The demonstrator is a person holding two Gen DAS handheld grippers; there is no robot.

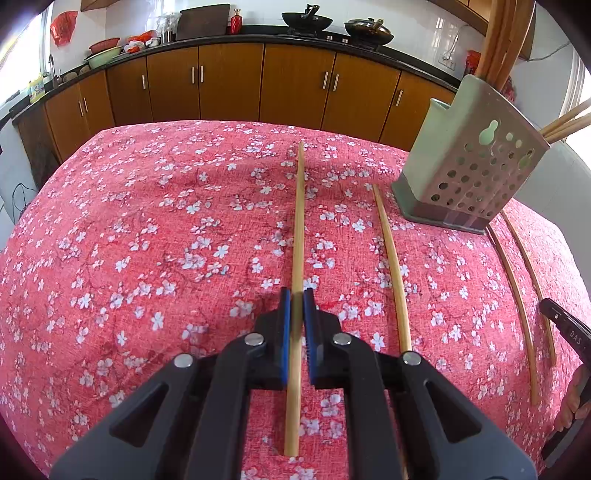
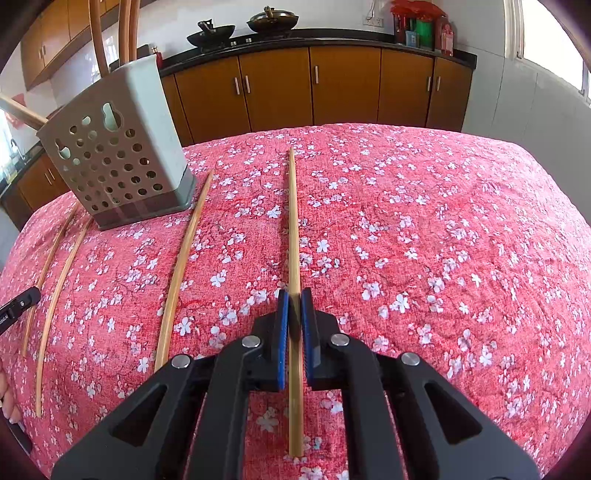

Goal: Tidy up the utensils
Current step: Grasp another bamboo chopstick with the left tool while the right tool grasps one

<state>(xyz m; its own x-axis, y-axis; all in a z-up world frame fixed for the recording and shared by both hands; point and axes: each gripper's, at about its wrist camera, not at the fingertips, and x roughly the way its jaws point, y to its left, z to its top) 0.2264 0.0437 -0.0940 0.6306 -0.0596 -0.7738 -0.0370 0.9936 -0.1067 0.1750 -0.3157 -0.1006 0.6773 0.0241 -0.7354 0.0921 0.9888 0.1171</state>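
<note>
My left gripper (image 1: pixel 296 295) is shut on a bamboo chopstick (image 1: pixel 300 206) that points away over the red floral tablecloth (image 1: pixel 147 240). My right gripper (image 2: pixel 294 295) is shut on another bamboo chopstick (image 2: pixel 293 214), also pointing away. A grey-green perforated utensil holder (image 1: pixel 469 173) stands to the right in the left wrist view and to the left in the right wrist view (image 2: pixel 118 158), with several chopsticks standing in it. Three loose chopsticks lie on the cloth: one (image 1: pixel 391 266) beside my left gripper, two (image 1: pixel 517 295) further right.
The same loose chopsticks show in the right wrist view (image 2: pixel 181 266), left of my right gripper. The other gripper's black tip shows at each view's edge (image 1: pixel 565 321). Brown cabinets (image 1: pixel 229 85) and a black counter with woks (image 1: pixel 306 18) stand beyond the table's far edge.
</note>
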